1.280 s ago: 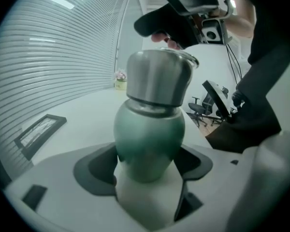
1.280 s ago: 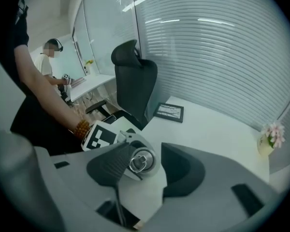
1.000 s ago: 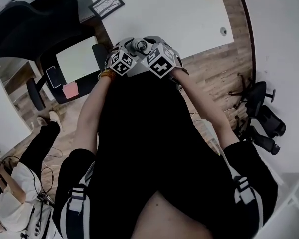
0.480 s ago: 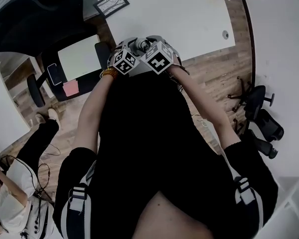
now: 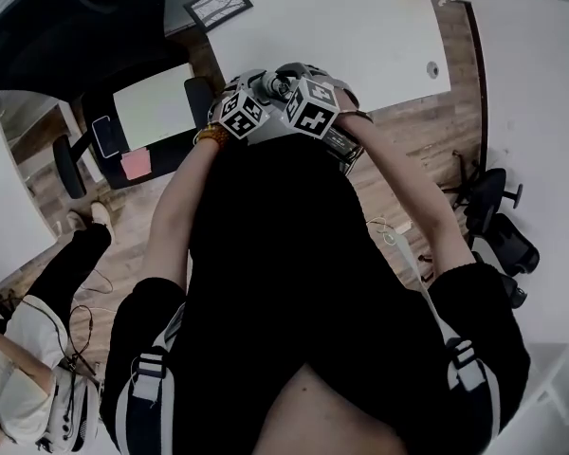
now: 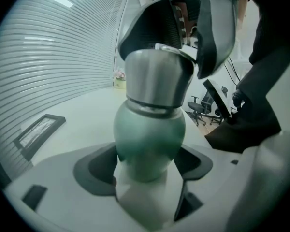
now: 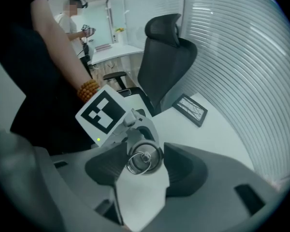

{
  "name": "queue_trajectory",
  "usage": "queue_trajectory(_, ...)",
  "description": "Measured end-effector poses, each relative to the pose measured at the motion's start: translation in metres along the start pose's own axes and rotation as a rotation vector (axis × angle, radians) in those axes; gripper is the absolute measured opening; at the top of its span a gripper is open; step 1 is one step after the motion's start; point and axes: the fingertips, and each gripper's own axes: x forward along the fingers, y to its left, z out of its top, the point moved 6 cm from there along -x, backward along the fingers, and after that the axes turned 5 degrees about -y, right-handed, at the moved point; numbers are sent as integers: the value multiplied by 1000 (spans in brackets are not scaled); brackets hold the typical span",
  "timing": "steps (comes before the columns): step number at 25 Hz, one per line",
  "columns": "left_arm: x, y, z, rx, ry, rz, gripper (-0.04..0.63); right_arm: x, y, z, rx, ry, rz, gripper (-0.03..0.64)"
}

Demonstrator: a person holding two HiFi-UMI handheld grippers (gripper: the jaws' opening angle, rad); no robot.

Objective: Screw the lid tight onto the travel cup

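I hold the travel cup close in front of the body, above the desk's near edge. My left gripper (image 6: 147,170) is shut on its green body (image 6: 150,134), which stands upright between the pads. The silver lid (image 6: 157,76) sits on top. My right gripper (image 7: 144,161) comes down over the lid (image 7: 146,154), whose top ring faces its camera. Its jaws flank the lid on both sides and are closing on it. In the head view the two marker cubes meet round the cup (image 5: 271,85), with the left gripper (image 5: 251,102) and right gripper (image 5: 294,88) hiding most of it.
A white desk (image 5: 341,27) lies ahead with a framed picture (image 5: 218,3) at its far left. A black office chair (image 5: 66,27) and a low side table (image 5: 152,102) with a phone stand to the left. A person sits at lower left (image 5: 19,387). More chairs stand at the right (image 5: 493,197).
The right gripper's marker cube has turned and shifted slightly to the right over the lid. Both grippers and the cup have drifted a little up in the head view.
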Motion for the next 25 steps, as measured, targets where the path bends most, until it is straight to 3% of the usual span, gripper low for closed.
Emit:
queue_trajectory(9, 0, 0, -1, 4, 13, -1, 368, 3, 11, -1, -578, 83, 171, 238)
queue_trajectory(13, 1, 1, -2, 1, 11, 0, 368, 5, 13, -6, -902, 128, 200, 238)
queue_trajectory(15, 1, 1, -2, -1, 11, 2, 368, 6, 14, -8, -944, 130, 199, 242)
queue_trajectory(16, 1, 1, -2, -2, 11, 2, 368, 6, 15, -8, -895, 108, 202, 247)
queue_trajectory(18, 0, 0, -1, -1, 11, 3, 368, 2, 15, -4, -681, 20, 209, 274)
queue_trajectory(20, 0, 0, -1, 1, 9, 5, 368, -5, 6, 3, -388, -74, 185, 327)
queue_trajectory(22, 0, 0, -2, 0, 7, 5, 368, -11, -7, 1, -87, -132, 115, 328)
queue_trajectory(25, -1, 0, -2, -1, 3, 3, 368, -10, -19, -19, 307, -136, 27, 330)
